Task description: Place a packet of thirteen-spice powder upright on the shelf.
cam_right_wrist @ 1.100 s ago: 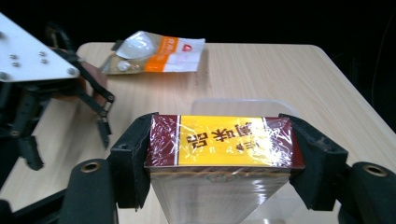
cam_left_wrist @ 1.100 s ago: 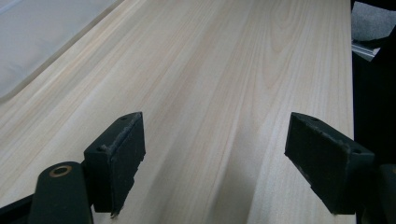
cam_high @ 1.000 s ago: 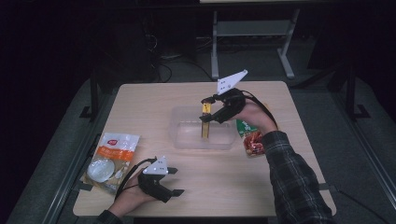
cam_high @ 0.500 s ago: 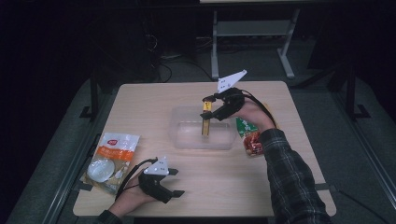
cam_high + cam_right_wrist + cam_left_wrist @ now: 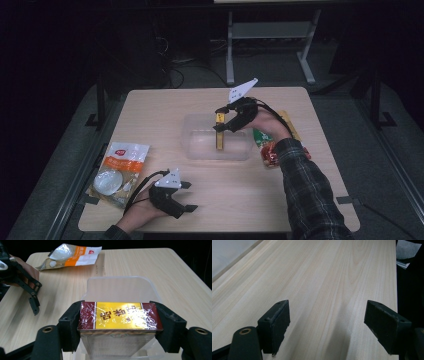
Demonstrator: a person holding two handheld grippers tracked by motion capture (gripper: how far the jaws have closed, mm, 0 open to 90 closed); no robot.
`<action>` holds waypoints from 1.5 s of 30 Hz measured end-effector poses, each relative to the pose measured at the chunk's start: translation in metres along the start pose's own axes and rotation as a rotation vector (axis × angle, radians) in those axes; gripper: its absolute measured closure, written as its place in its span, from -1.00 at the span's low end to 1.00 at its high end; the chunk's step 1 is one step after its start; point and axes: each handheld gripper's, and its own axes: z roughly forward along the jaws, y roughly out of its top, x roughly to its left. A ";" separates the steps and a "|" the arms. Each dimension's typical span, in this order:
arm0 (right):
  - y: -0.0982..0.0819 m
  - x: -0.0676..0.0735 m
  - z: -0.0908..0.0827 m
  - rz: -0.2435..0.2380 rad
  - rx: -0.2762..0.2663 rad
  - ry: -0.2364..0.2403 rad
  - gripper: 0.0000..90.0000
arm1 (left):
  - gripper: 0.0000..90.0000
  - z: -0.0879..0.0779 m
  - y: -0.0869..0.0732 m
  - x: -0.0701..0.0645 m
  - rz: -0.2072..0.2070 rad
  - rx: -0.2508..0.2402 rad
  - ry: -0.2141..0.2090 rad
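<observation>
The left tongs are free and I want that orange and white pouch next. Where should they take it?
Judging by its flat pose, take the orange and white pouch by its near edge, coming in low from the left tongs' side; its bulging clear window looks harder to pinch.

Container (image 5: pixel 200 150) at table (image 5: pixel 165 105) centre, box (image 5: pixel 219 136) upright over it. Pouch (image 5: pixel 119 167) at near-left edge. Snack packets (image 5: pixel 267 150) just right of container. Left gripper (image 5: pixel 186 196) near front edge.
</observation>
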 end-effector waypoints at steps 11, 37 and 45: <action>-0.008 -0.004 0.013 0.020 0.041 0.007 -0.33 | -0.55 0.000 0.000 0.000 0.016 0.017 -0.002; -0.012 0.021 -0.030 0.143 -0.062 -0.142 -0.59 | -0.55 0.000 0.000 0.001 0.007 0.011 0.004; -0.019 0.056 -0.038 0.190 -0.006 -0.238 -0.56 | -0.55 0.000 0.000 0.001 0.002 0.011 0.008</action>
